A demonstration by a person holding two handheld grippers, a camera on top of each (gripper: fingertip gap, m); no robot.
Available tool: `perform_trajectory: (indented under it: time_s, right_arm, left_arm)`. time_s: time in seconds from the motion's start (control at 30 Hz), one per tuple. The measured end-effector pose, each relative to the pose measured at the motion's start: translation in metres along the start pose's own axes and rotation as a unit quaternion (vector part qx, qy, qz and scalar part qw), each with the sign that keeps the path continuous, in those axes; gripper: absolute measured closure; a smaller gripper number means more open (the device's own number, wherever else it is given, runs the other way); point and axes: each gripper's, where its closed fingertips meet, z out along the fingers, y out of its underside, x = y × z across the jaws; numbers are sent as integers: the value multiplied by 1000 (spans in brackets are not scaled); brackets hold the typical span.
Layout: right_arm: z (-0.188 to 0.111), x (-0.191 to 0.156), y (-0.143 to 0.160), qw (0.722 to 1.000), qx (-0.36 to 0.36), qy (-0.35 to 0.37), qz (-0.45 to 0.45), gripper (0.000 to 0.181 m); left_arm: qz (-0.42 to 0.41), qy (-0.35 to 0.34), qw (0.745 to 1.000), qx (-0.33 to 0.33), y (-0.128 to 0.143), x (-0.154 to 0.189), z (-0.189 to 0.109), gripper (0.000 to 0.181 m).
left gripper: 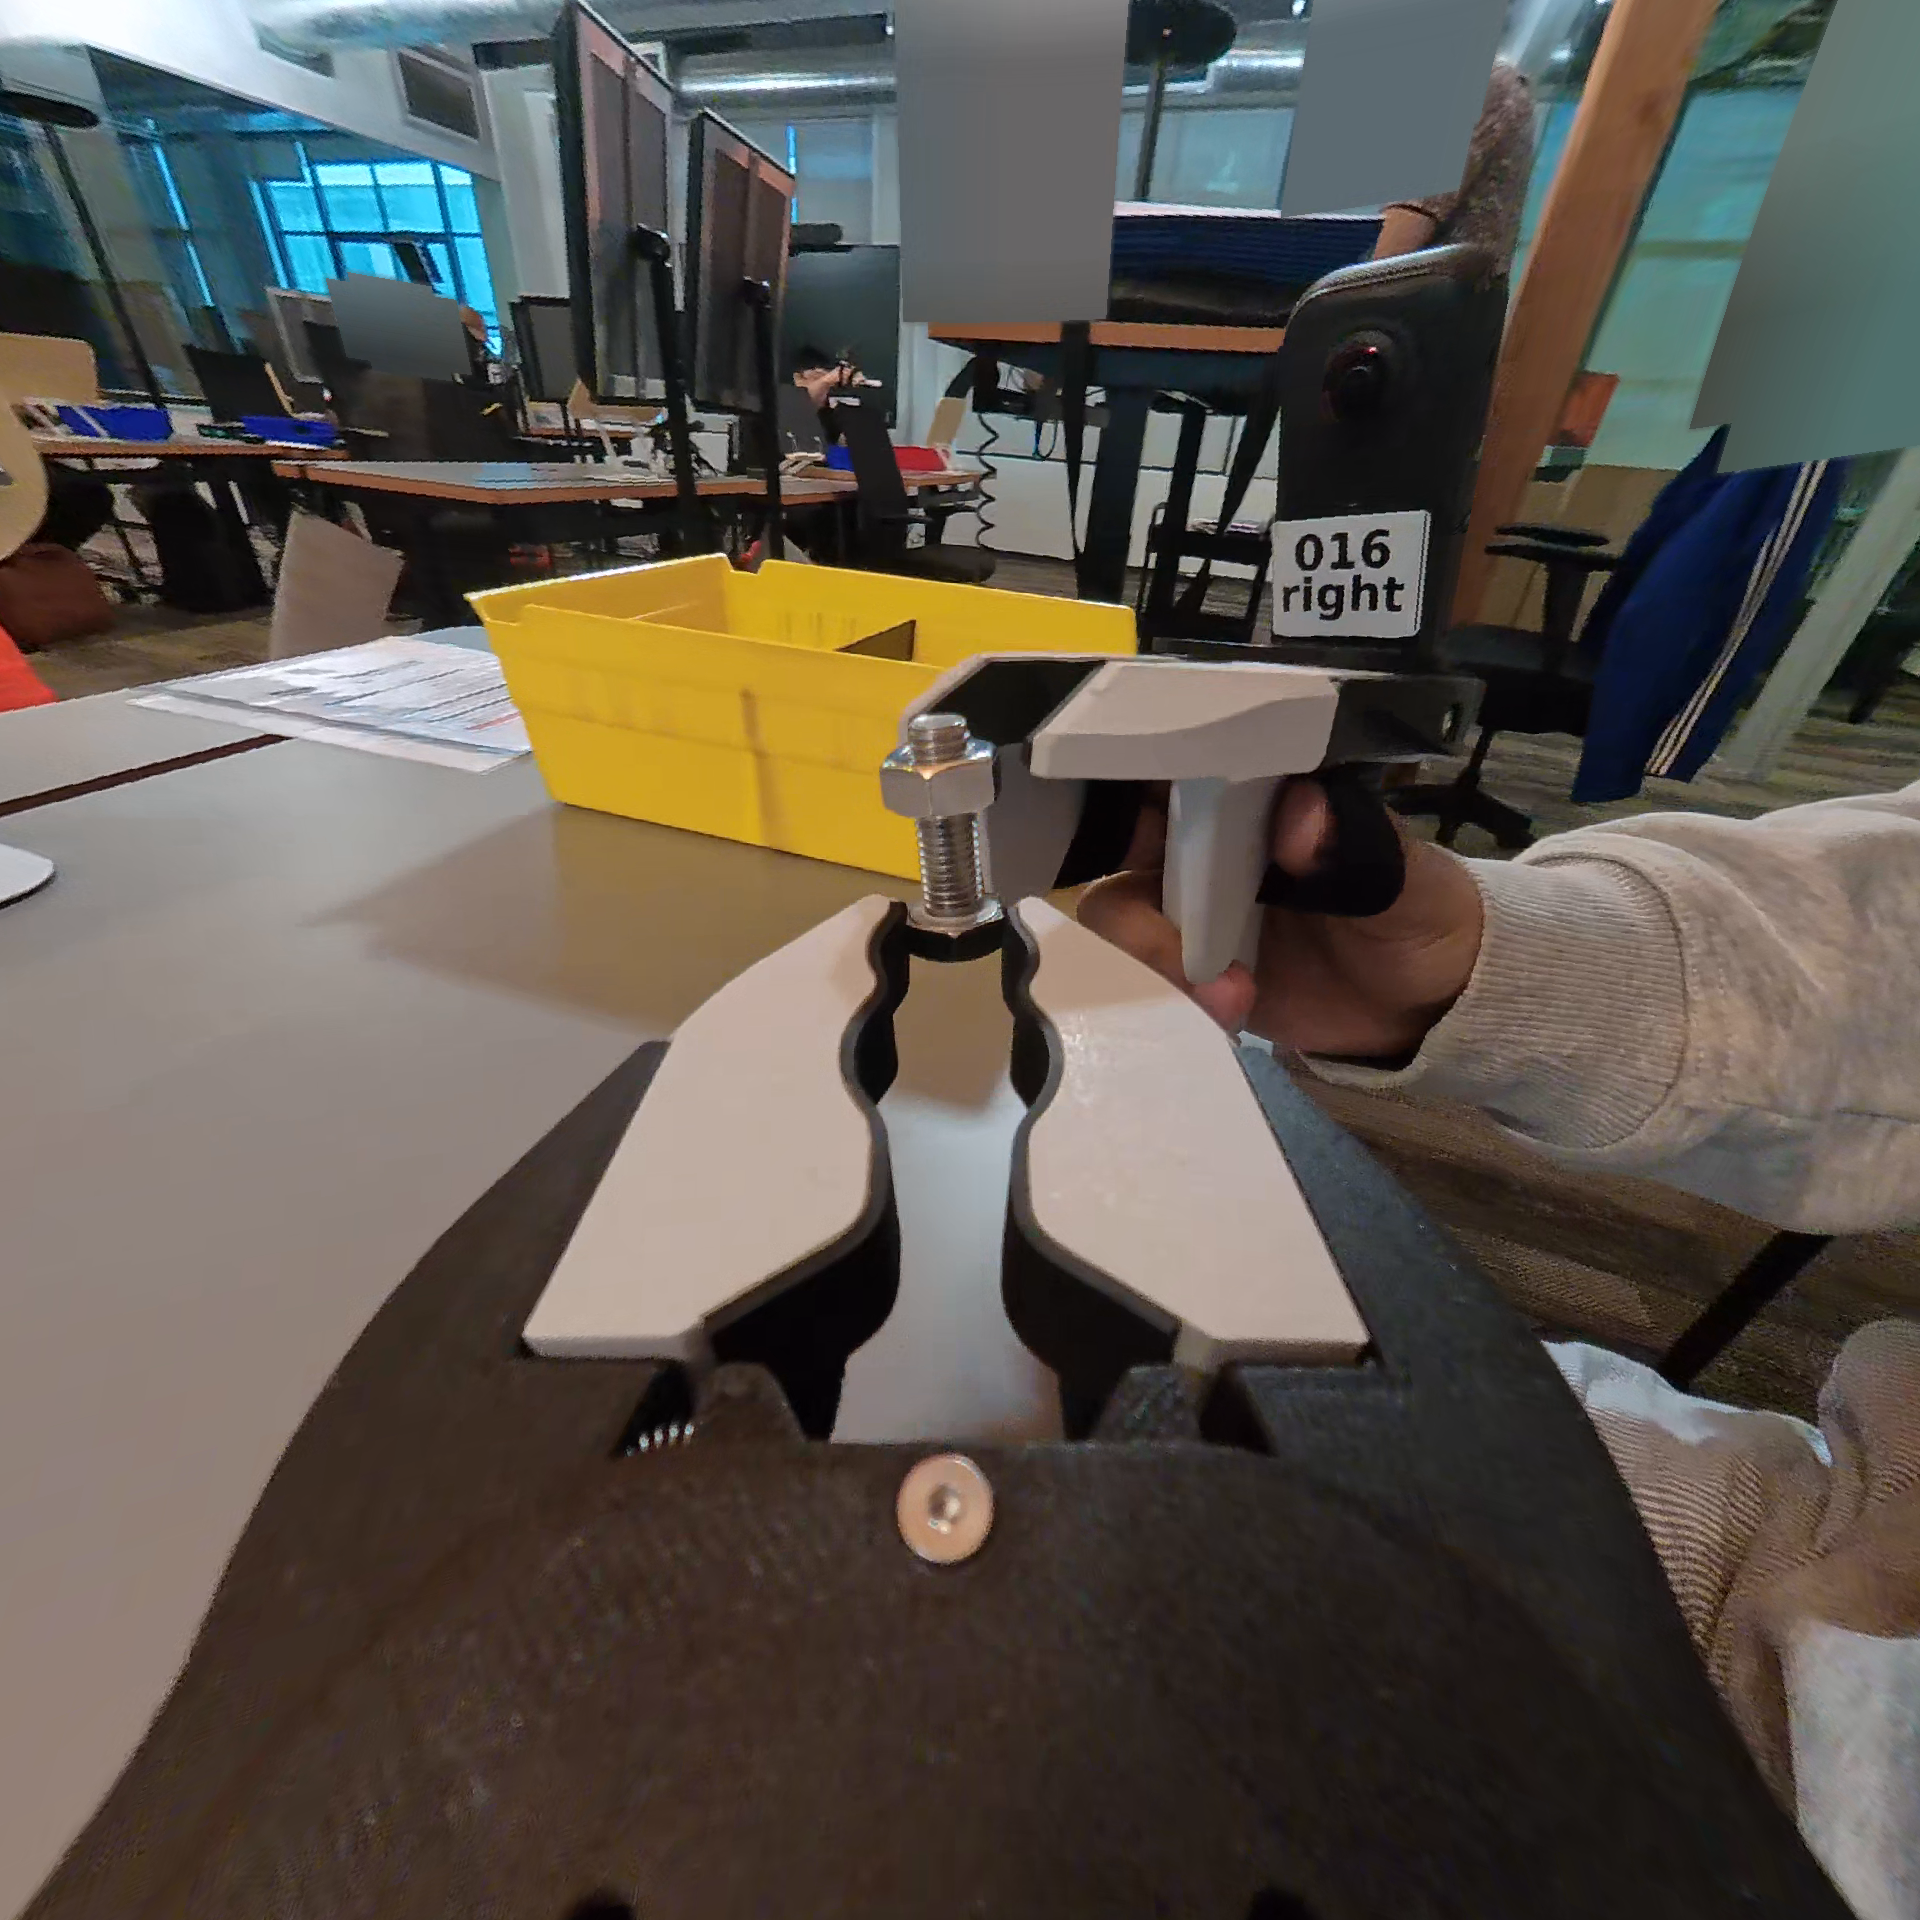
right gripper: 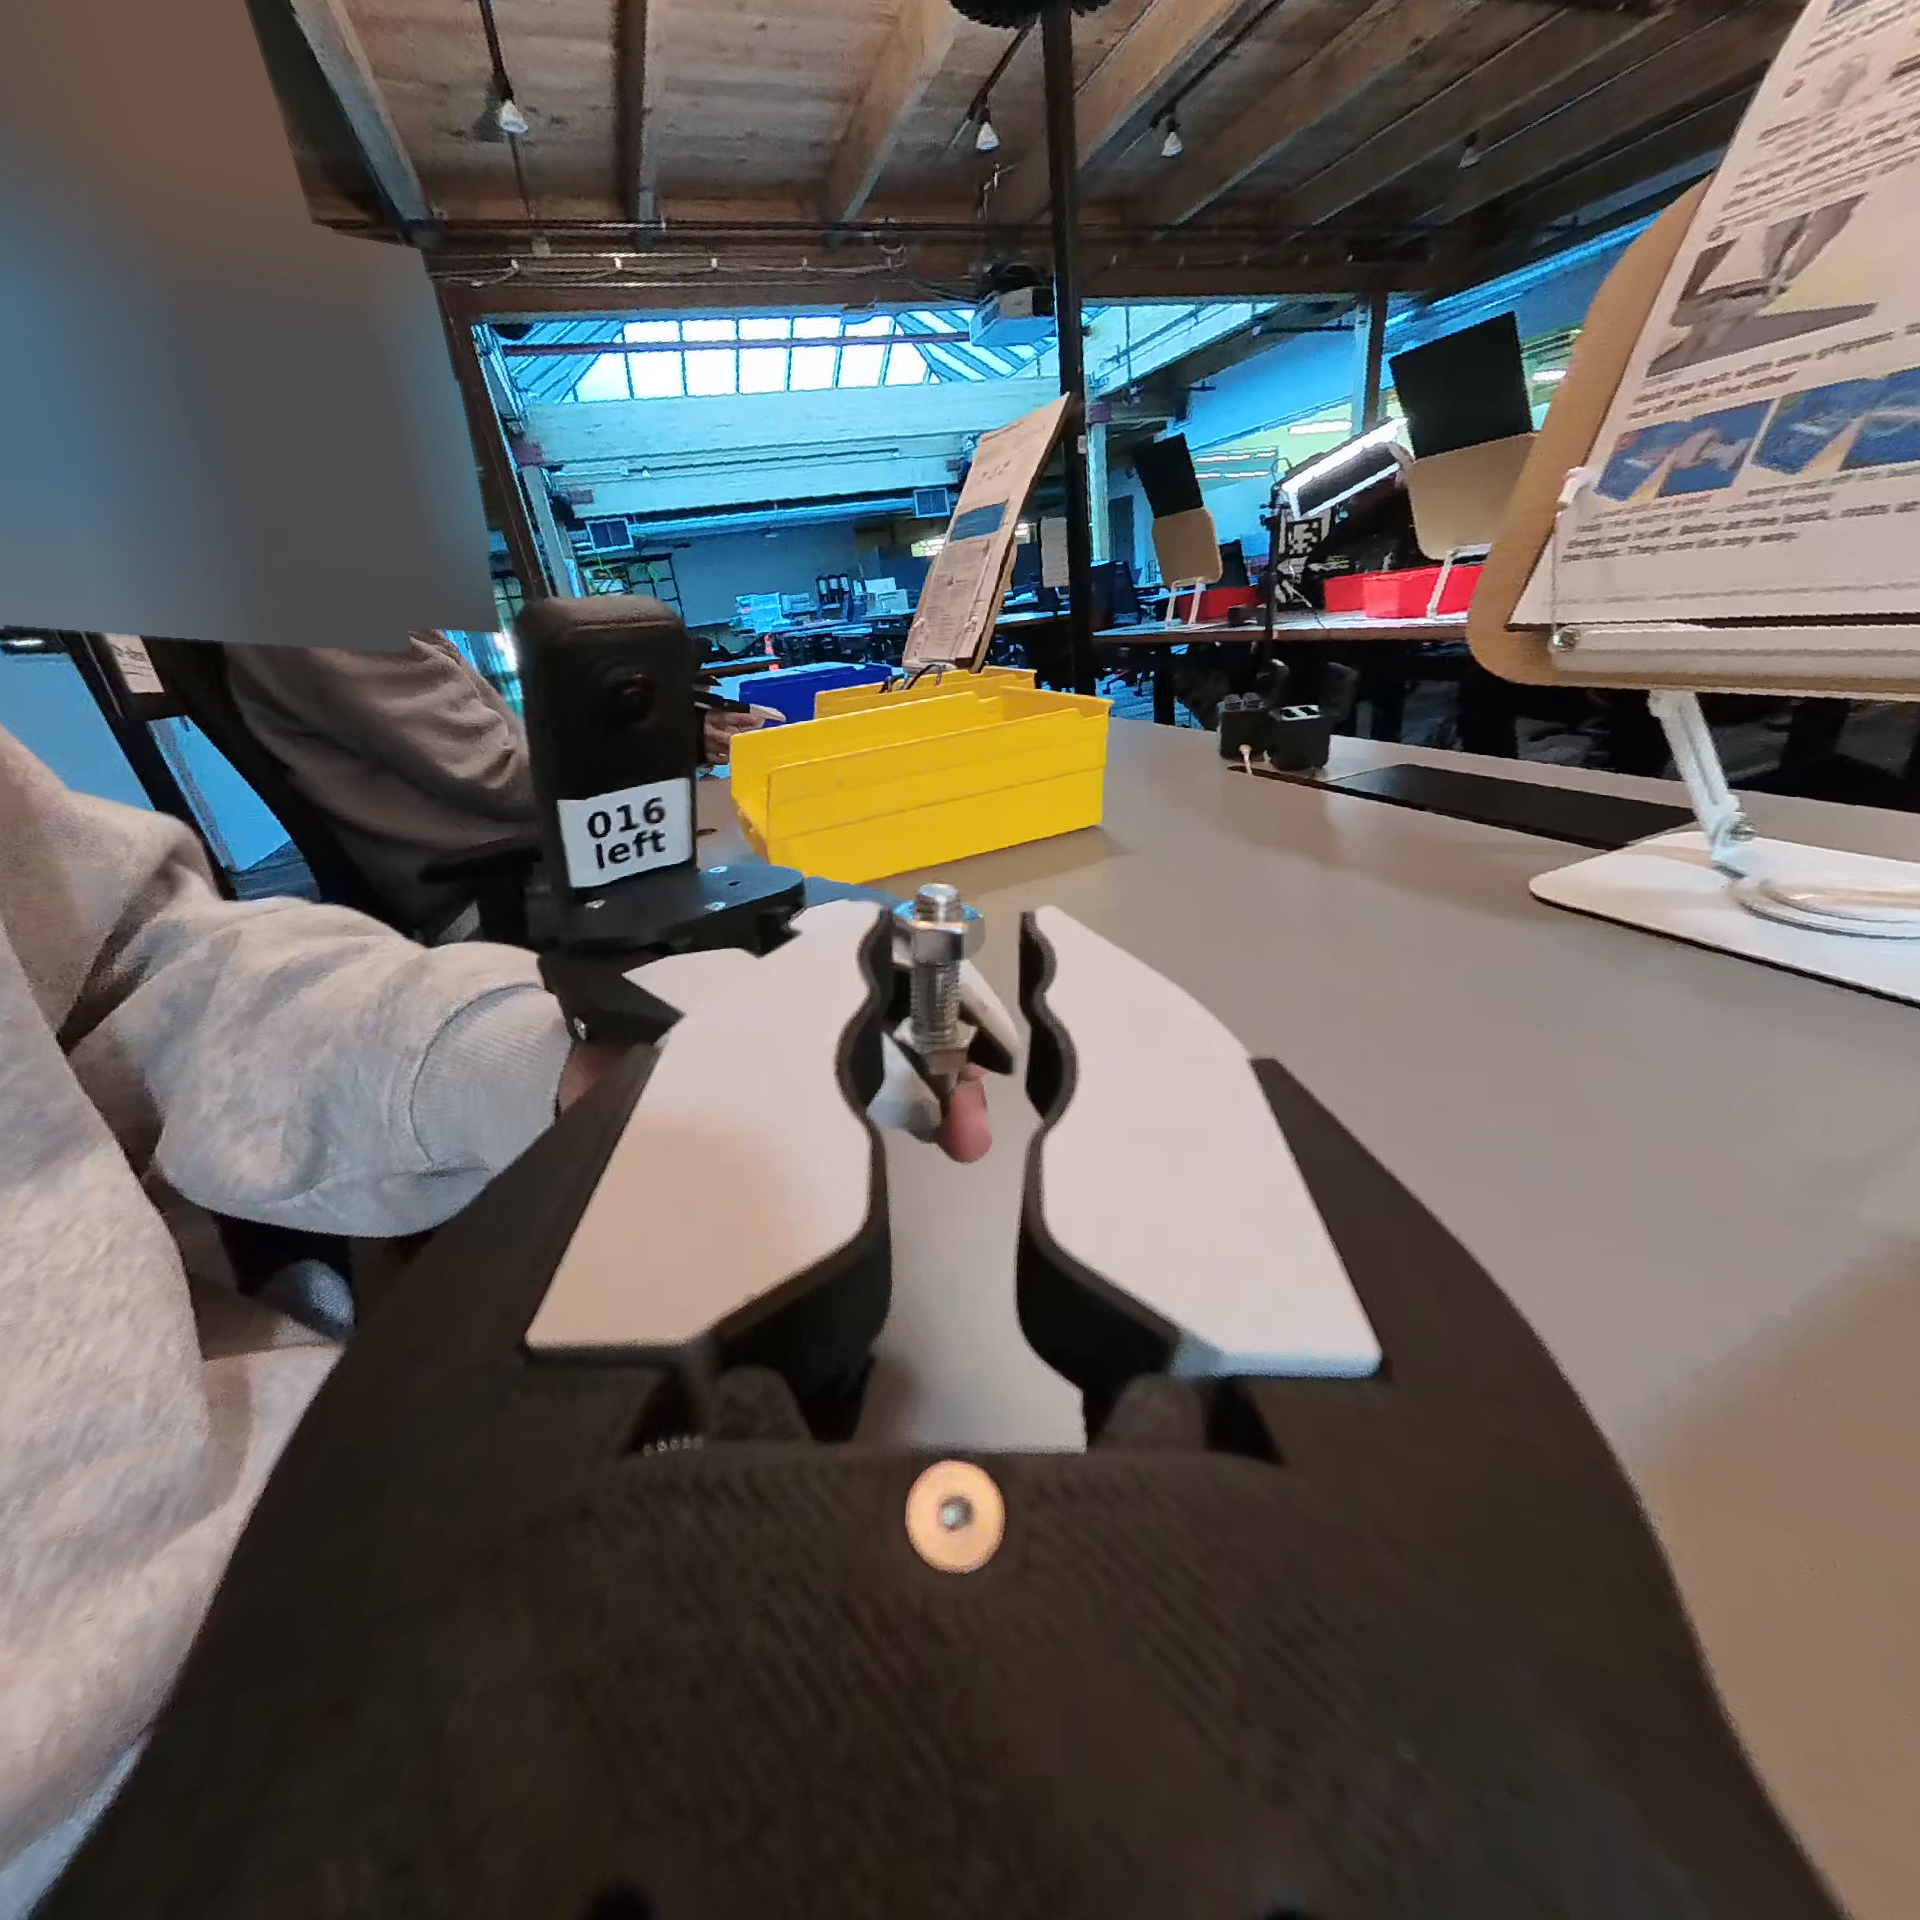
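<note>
A steel bolt (left gripper: 948, 862) stands upright, its head clamped between my left gripper's (left gripper: 951, 928) fingertips above the grey table (left gripper: 260, 987). A hex nut (left gripper: 938, 777) sits on the thread near the top. My right gripper (left gripper: 987, 727) comes in from the right, held by a hand (left gripper: 1330, 935), with its fingertips at the nut. In the right wrist view the nut (right gripper: 935, 932) lies between my right gripper's (right gripper: 951, 935) fingertips. It is against the left finger, with a gap to the right one. The bolt (right gripper: 928, 997) runs down into the left gripper (right gripper: 940, 1055).
A yellow divided bin (left gripper: 727, 707) stands on the table just behind the bolt, also in the right wrist view (right gripper: 925, 779). A document stand with printed sheets (right gripper: 1714, 520) is at the right. A laminated sheet (left gripper: 364, 691) lies left of the bin. A grey sleeve (right gripper: 260, 1039) is at the left. The tips of both grippers are at nearly the same place.
</note>
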Motion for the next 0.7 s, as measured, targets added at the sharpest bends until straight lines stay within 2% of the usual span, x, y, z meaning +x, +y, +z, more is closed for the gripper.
perform_trajectory:
  time_s: [0.1, 0.23, 0.5, 0.63, 0.7]
  right_arm:
    - [-7, 1, 1, 1000, -7, 14, -9, 161]
    - [-15, 14, 2, 998, -16, 61, -24, 176]
    - [-3, -4, 6, 1000, -21, 15, -15, 162]
    - [-4, 2, 3, 999, -16, 34, -24, 177]
    - [-5, 4, 1, 999, -8, 31, -15, 178]
  left_arm:
    - [-3, 10, 1000, 3, -1, 2, 4, 164]
    - [-16, 14, 1000, 11, -3, 2, 4, 164]
    - [-19, 11, 1000, 10, -2, -1, 0, 164]
    - [-9, 7, 1000, 7, -2, -2, -3, 164]
    - [-11, 6, 1000, 7, -1, -2, -4, 164]
